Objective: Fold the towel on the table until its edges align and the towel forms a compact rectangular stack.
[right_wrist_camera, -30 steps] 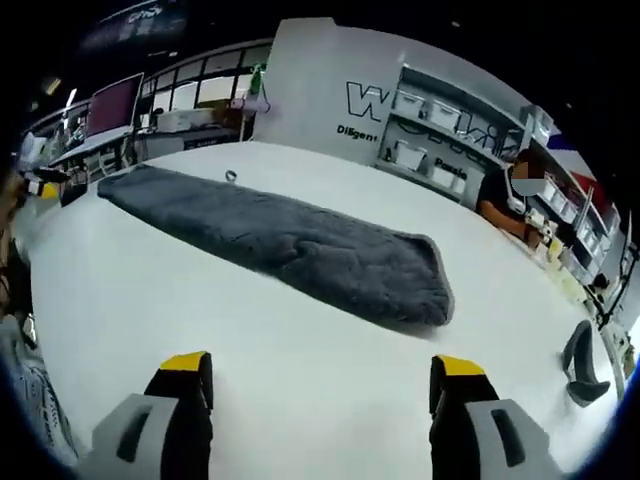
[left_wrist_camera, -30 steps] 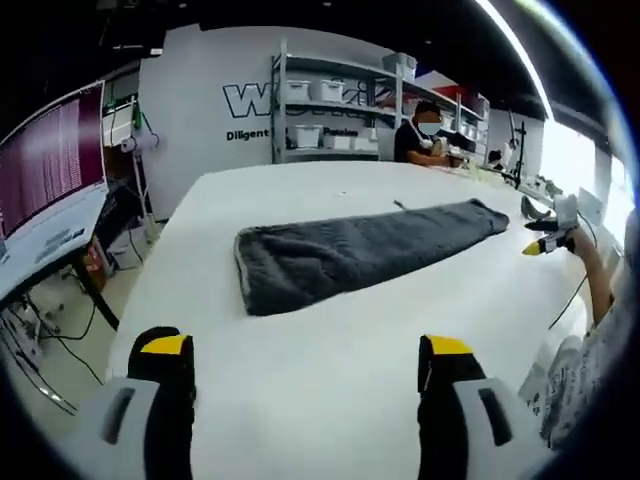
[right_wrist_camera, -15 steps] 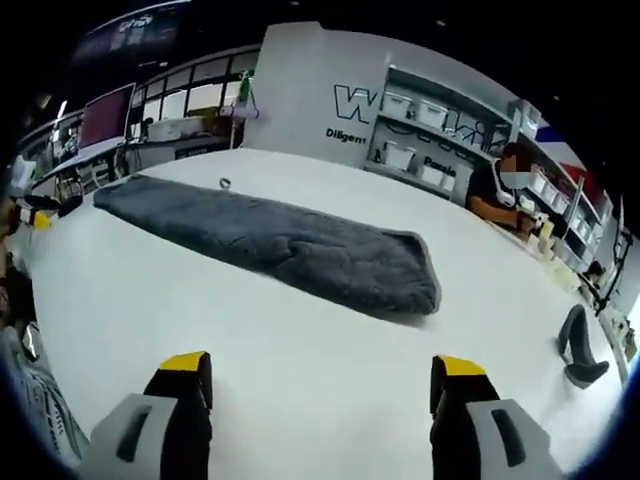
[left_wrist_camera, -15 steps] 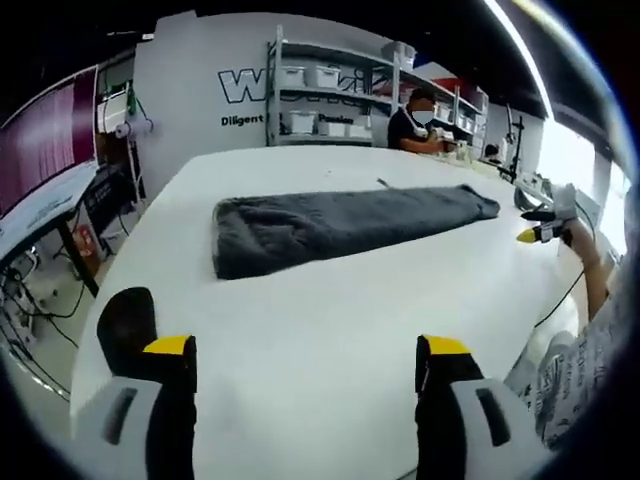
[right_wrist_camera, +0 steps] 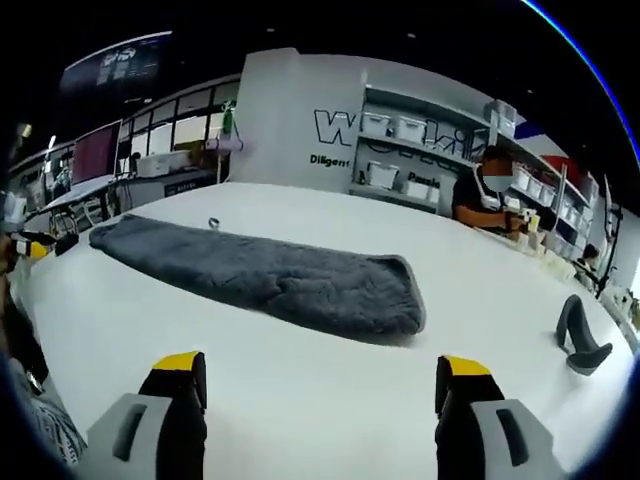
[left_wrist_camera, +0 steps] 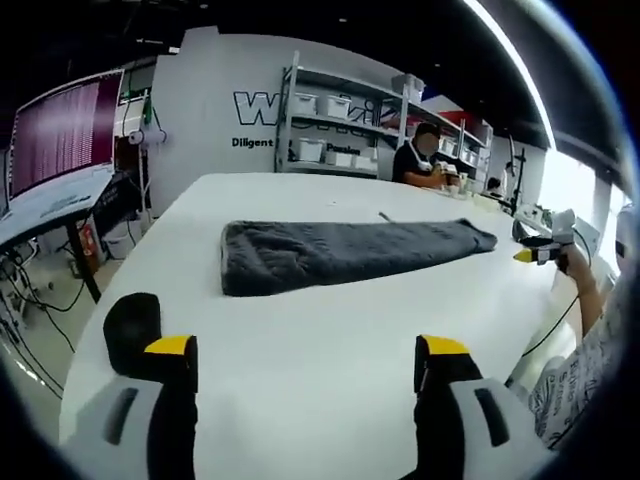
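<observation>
Right, both sets of jaws stand wide apart with nothing between them. The left gripper hangs over bare white table, and the right gripper does the same at the other end. Beyond them the grey towel lies flat as a long narrow strip across the table's middle, well apart from either gripper, its near short end a little thick and rumpled; it may already be doubled lengthwise, though the pile hides the layers.

Over the last second both views have sunk lower and levelled out, so the towel now sits flatter and farther up each picture. That is the hands moving; the towel has kept its place. A dark stand has come into the left gripper view beside its left jaw, and another dark stand sits off to the right in the right gripper view.

No corner is gripped yet, so the next fold looks not begun; each gripper seems lined up on its own short end.
</observation>
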`<action>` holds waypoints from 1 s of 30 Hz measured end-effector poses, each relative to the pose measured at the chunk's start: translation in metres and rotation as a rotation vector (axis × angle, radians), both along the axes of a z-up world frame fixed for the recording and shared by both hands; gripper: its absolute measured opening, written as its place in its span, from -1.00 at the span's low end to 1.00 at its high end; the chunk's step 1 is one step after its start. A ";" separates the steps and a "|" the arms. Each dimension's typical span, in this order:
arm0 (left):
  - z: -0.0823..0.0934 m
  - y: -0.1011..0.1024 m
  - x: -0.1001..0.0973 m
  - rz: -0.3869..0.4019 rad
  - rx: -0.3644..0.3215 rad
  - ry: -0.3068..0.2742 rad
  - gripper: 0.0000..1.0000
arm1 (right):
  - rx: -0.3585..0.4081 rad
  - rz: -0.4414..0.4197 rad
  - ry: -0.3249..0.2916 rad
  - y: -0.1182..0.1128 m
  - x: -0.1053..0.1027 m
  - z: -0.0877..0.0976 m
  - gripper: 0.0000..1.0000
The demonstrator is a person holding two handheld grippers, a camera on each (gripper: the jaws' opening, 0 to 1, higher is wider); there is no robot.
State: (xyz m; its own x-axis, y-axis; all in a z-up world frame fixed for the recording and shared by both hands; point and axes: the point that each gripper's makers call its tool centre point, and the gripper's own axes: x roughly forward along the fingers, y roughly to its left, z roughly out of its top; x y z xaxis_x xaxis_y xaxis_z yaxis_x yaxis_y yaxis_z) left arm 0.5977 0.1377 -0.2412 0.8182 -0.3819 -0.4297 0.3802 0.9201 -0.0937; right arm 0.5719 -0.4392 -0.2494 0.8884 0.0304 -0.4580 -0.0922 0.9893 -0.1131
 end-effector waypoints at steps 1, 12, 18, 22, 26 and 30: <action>0.001 0.000 0.000 0.001 -0.002 -0.004 0.87 | 0.004 -0.002 0.002 0.000 0.000 -0.001 0.99; 0.008 0.007 0.004 0.026 -0.023 -0.027 0.86 | 0.050 -0.068 -0.041 -0.016 0.004 0.003 0.98; 0.009 0.002 -0.001 0.009 -0.033 -0.032 0.86 | 0.128 -0.084 -0.092 -0.021 0.017 0.014 0.94; 0.012 -0.002 -0.003 0.003 -0.058 -0.047 0.85 | 0.144 -0.129 -0.126 -0.036 0.029 0.024 0.88; 0.004 -0.005 -0.002 0.001 -0.050 -0.027 0.85 | 0.187 -0.215 -0.186 -0.060 0.038 0.030 0.86; -0.001 -0.012 -0.001 -0.005 -0.064 -0.016 0.85 | 0.154 -0.319 -0.187 -0.086 0.045 0.025 0.59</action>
